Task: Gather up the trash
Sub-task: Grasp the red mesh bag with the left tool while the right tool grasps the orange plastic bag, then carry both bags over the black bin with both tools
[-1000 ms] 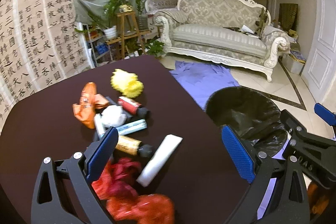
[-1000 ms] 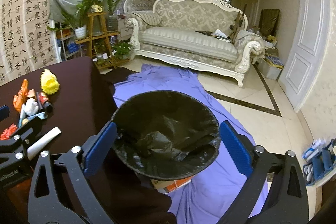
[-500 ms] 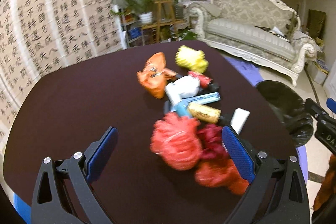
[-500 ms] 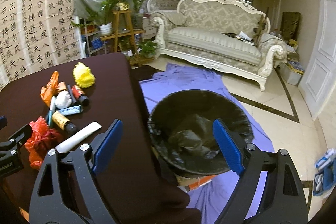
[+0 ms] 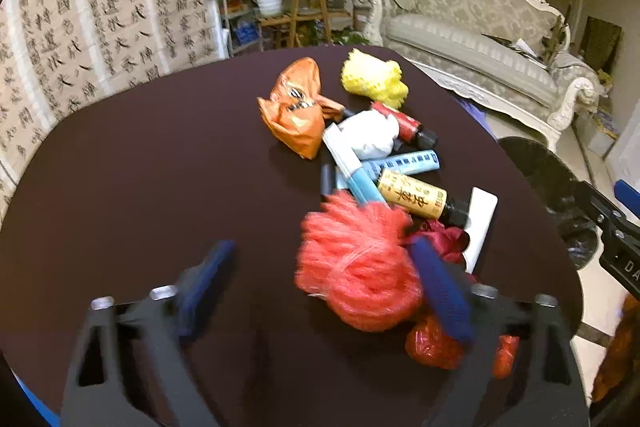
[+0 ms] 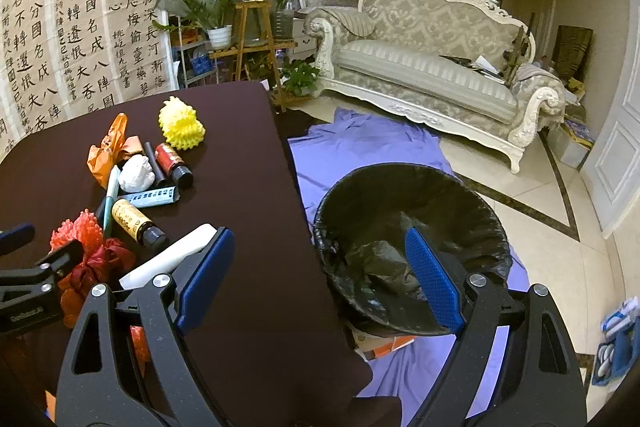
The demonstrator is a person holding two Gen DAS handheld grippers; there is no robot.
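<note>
A pile of trash lies on the dark round table (image 5: 140, 187): a red foam net (image 5: 356, 267), a yellow foam net (image 5: 374, 81), an orange bag (image 5: 296, 111), crumpled white paper (image 5: 370, 133), a yellow-labelled bottle (image 5: 412, 195) and a white tube (image 5: 480, 223). My left gripper (image 5: 320, 279) hovers low over the pile and its jaws are closing. The red net sits between them against the right pad, while the left pad is well clear. My right gripper (image 6: 320, 271) is open and holds nothing, above the table edge beside the black-lined bin (image 6: 400, 211).
The bin stands on a purple cloth (image 6: 360, 147) on the tiled floor, right of the table. Behind are a cream sofa (image 6: 432, 75), a wooden plant stand (image 6: 252, 39) and a calligraphy wall (image 6: 60, 27). A white door (image 6: 616, 147) is at far right.
My left gripper has swung left from the bin side to the trash pile, and its jaws have narrowed around the red net. My right gripper has shifted left, so more of the table shows.
</note>
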